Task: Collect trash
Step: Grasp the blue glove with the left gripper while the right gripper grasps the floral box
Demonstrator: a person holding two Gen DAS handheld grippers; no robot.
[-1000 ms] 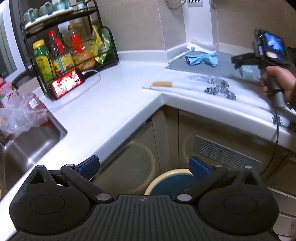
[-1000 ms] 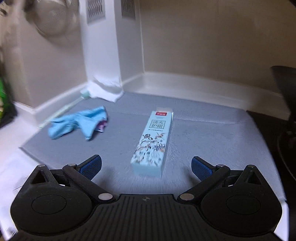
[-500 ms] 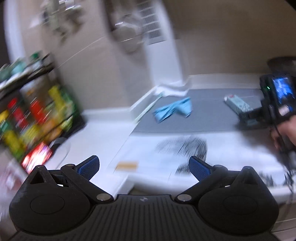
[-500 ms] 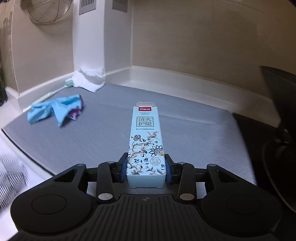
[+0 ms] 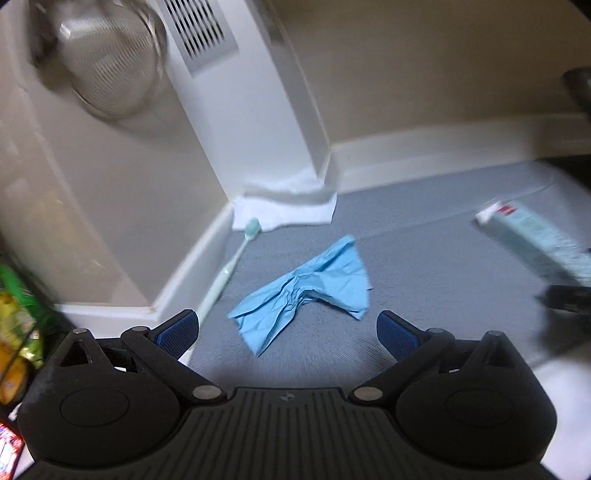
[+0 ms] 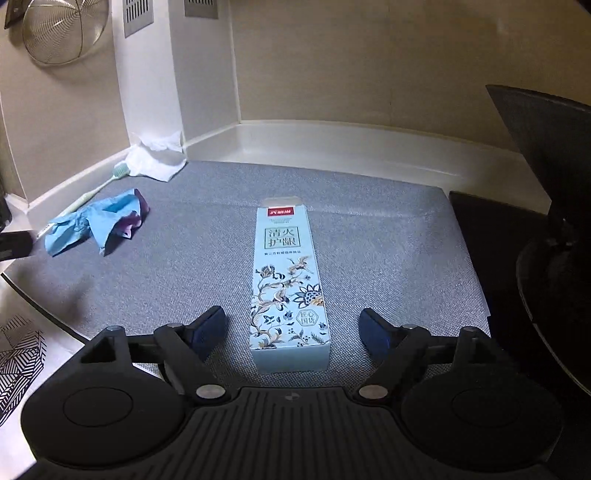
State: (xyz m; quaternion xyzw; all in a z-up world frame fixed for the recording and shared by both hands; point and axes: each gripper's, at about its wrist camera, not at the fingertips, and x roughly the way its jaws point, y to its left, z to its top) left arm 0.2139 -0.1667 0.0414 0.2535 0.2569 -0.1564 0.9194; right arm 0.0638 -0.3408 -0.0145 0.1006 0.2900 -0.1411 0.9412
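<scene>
Comparing with half a second ago, I see the biggest change on my right gripper [image 6: 293, 328]: it had been clenched on the toothpaste box [image 6: 288, 284], and now its jaws stand spread, one blue pad on each side of the box's near end with clear gaps, touching neither face. The box lies flat on the grey mat [image 6: 388, 240], its long axis running straight away from me, red-banded end farthest.

My left gripper [image 5: 288, 326] is released too — jaws wide, as they were before — but its view has swung from the counter edge and is now close over the mat. The crumpled blue wrapper [image 5: 306, 291] lies on the mat just beyond and between the left fingertips, not touched by either. In the right view that wrapper [image 6: 92, 225] sits well left of the box, showing a purple patch at its far end.

Left of the wrapper, a pale green toothbrush [image 5: 229, 266] lies along the mat's edge by the white wall base, head pointing away. Beyond its head, a white crumpled tissue [image 5: 291, 206] rests in the corner against the white column [image 5: 251, 103]. Far right of the wrapper in the left view, the toothpaste box [image 5: 532, 232] appears blurred. A wire strainer [image 6: 62, 29] hangs on the wall above the toothbrush.
</scene>
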